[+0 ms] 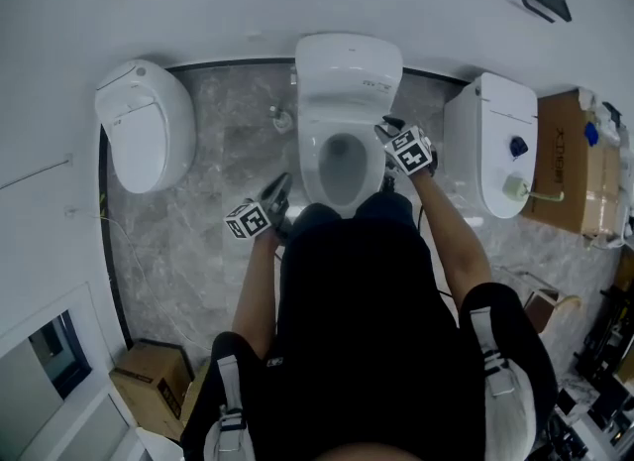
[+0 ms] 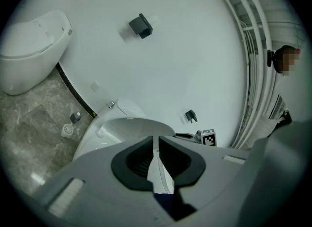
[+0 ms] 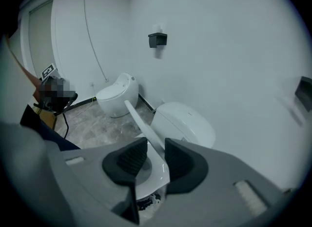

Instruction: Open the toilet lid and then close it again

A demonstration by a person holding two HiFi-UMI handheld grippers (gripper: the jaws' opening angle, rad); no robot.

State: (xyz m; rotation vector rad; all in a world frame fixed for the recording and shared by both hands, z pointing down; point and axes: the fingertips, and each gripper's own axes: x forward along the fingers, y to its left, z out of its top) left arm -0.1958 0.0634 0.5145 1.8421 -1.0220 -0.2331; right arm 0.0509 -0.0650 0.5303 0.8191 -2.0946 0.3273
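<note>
The middle toilet (image 1: pixel 342 167) stands against the wall with its bowl uncovered and its white lid (image 1: pixel 347 77) raised. In the right gripper view the lid (image 3: pixel 139 121) shows edge-on as a thin tilted slab. Its edge runs between the jaws of my right gripper (image 3: pixel 156 145), close to one pad, with a gap at the other. That right gripper (image 1: pixel 388 130) sits at the bowl's right rim. My left gripper (image 1: pixel 279 191) hangs left of the bowl's front. The left gripper (image 2: pixel 157 140) has its jaws nearly together, and nothing is gripped.
A second toilet (image 1: pixel 149 127) stands to the left and a third toilet (image 1: pixel 495 142) to the right. Cardboard boxes sit at the far right (image 1: pixel 570 162) and lower left (image 1: pixel 149 375). A floor drain (image 1: pixel 282 120) lies beside the middle toilet. Another person (image 2: pixel 285 57) stands nearby.
</note>
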